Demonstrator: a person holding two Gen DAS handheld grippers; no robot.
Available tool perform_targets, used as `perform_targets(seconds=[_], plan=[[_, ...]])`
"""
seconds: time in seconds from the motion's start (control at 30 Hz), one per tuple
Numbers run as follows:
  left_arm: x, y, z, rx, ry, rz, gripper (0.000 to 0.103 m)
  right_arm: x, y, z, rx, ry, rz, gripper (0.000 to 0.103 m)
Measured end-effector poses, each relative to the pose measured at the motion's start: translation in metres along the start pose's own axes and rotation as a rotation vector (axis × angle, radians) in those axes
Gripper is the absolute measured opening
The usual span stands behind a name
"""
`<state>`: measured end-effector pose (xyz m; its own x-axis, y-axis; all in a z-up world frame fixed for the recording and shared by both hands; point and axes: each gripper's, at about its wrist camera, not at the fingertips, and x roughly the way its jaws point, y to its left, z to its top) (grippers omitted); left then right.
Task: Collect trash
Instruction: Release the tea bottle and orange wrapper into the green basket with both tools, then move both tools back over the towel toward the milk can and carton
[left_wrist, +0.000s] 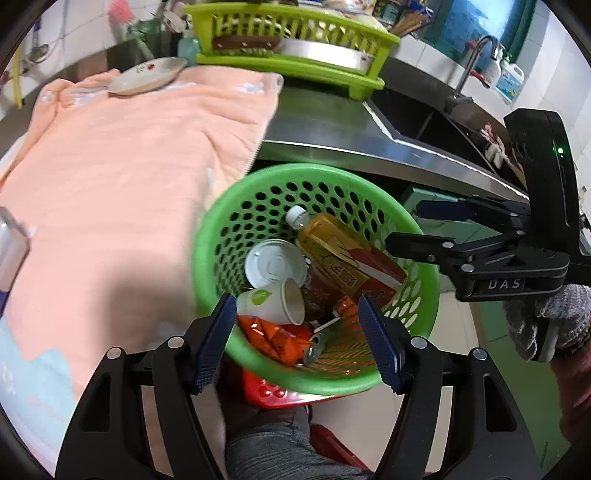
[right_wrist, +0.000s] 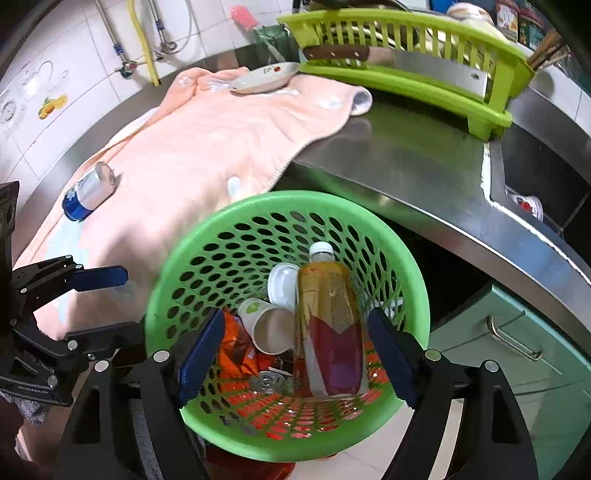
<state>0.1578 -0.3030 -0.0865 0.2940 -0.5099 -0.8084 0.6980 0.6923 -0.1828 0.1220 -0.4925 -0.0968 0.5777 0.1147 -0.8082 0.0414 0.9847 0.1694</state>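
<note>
Most of the trash looks collected: the green basket (right_wrist: 192, 258), in the lower centre of both frames, just off the steel counter's (right_wrist: 406, 162) edge, already holds a bottle (right_wrist: 328, 325) of amber drink, a paper cup (right_wrist: 269, 328) on its side, a white lid (right_wrist: 282, 284), an orange wrapper (right_wrist: 236, 354) and 1 can (right_wrist: 267, 382). What seems left is 1 blue and silver can (right_wrist: 90, 192), lying on its side on the peach towel (right_wrist: 207, 147) at the left of the right wrist frame, apparently dented. The left gripper (left_wrist: 297, 332) and the right gripper (right_wrist: 295, 354) both hang above the basket, jaws spread wide and holding nothing.
</note>
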Motion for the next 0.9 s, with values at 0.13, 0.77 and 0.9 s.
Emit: perform_targets(seconds=[0.13, 0.77, 0.9], plan=[[-0.021, 0.013, -0.010, -0.028, -0.035, 0.020, 0.068, -0.005, 0.012, 0.001, -0.015, -0.015, 0.010, 0.077], [-0.116, 0.142, -0.027, -0.181, -0.195, 0.279, 0.068, 0.006, 0.086, 0.024, -0.115, -0.019, 0.072, 0.077], [-0.131, 0.173, -0.026, -0.213, -0.220, 0.331, 0.068, 0.013, 0.099, 0.029, -0.129, -0.007, 0.087, 0.079]])
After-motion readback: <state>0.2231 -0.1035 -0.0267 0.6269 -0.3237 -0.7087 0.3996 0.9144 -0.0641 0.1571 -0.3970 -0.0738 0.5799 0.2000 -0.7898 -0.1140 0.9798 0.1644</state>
